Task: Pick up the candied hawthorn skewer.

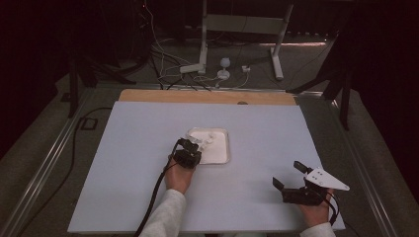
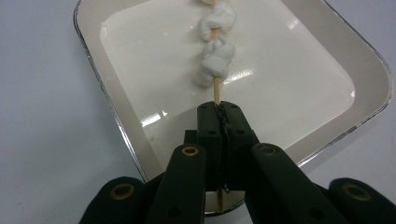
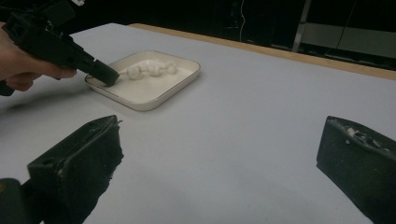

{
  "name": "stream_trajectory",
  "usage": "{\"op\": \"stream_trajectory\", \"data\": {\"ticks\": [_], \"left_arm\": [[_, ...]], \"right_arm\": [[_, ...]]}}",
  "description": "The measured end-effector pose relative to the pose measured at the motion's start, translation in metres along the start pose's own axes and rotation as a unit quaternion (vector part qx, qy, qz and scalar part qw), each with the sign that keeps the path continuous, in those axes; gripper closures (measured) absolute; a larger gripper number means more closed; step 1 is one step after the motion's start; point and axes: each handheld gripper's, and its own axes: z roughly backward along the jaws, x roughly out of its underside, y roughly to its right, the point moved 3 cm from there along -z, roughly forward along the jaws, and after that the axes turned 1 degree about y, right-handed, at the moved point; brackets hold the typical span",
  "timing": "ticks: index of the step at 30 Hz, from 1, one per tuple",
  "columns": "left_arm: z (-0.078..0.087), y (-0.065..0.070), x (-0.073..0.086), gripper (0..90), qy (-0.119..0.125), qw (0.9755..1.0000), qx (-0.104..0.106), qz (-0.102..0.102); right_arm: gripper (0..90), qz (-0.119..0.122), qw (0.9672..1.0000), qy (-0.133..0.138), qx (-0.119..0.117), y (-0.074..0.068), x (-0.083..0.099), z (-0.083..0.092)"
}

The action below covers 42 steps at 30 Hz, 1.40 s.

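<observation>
My bench (image 1: 148,197) carries a white tray (image 2: 369,79) near its middle. My right hand-held gripper (image 1: 292,178) rests well apart from it, jaws wide with nothing between them. My left hand-held gripper (image 2: 219,109) is clamped on the skewer (image 2: 216,88) (white lumps threaded along it), which lies in the tray, pointing straight ahead.

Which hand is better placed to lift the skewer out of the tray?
Left. The left gripper is shut on the skewer over the tray. The right gripper stands open, far off on the table.
</observation>
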Motion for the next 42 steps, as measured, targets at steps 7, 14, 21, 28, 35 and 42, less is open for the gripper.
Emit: {"op": "stream_trajectory", "data": {"ticks": [7,14,21,28,35,42], "left_arm": [[0.004,-0.004,0.002,89.6,0.002,0.9998,0.019,0.011],[0.014,-0.006,0.003,89.6,0.025,0.999,0.033,0.014],[0.029,-0.013,0.006,89.5,0.056,0.9968,0.053,0.024],[0.052,-0.026,0.021,89.5,0.094,0.9928,0.063,0.038],[0.071,-0.033,0.031,89.5,0.123,0.9893,0.071,0.034],[0.087,-0.039,0.042,89.5,0.152,0.9849,0.083,0.013]], "right_arm": [[0.0,-0.001,1.0,0.0,0.001,0.0,0.0,0.001],[0.0,-0.002,1.0,-0.001,0.002,0.0,0.0,0.0],[0.0,-0.004,1.0,-0.003,0.006,0.002,0.001,0.0],[0.0,-0.013,0.9998,-0.002,0.015,0.006,0.001,0.002],[0.0,-0.022,0.9996,0.002,0.016,0.005,-0.001,0.002],[0.0,-0.022,0.9996,-0.007,0.014,0.006,-0.01,-0.002]]}}
